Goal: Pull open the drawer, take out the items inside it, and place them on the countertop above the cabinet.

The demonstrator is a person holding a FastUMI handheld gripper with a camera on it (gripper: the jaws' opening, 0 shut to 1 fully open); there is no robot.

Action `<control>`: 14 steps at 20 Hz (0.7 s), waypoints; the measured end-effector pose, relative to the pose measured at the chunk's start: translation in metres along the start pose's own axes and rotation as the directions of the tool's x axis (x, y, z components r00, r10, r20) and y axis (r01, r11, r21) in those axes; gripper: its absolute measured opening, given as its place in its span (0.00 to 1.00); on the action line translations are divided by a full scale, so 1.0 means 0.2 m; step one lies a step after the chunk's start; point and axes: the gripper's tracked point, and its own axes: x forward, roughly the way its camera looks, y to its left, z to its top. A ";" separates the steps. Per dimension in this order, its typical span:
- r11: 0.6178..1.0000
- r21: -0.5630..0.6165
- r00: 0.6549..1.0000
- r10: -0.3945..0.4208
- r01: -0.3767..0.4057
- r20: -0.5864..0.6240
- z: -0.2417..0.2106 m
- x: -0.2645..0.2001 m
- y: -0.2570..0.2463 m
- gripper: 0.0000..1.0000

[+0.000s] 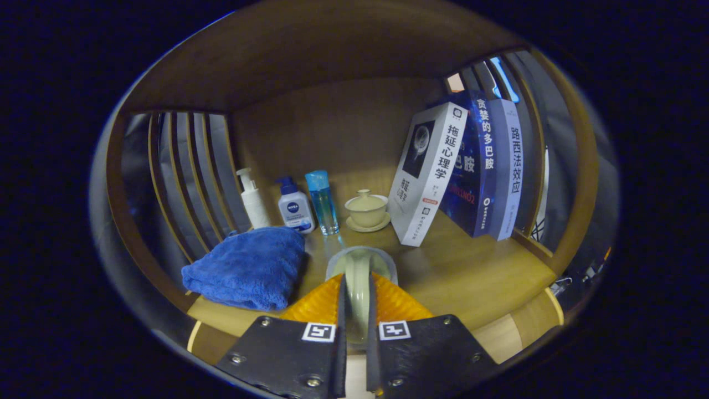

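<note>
Fingers [358,288] nearly closed, clamping a pale cup [360,265], above countertop [471,277]

**Three book spines, two coded tags**

Three books leaned beyond the jaws. The white book [426,172] read 拖延心理学, the dark blue book [479,166] 贪婪的多巴胺, the pale grey book [512,166] 路西法效应, each down its spine. The gripper [357,280], pinching a pale glazed piece [360,260], bore two square coded tags [318,332] without letters.
</note>
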 end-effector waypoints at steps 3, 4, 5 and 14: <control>1.000 -0.003 0.999 -0.019 0.019 0.038 -0.01 0.06 0.00 0.15; 1.000 0.011 0.999 -0.029 0.028 0.036 -0.02 0.07 -0.01 0.14; 0.999 0.033 0.997 -0.037 0.034 0.074 0.01 0.07 -0.01 0.17; 0.998 0.054 0.995 -0.048 0.043 0.085 0.01 -0.16 -0.01 0.71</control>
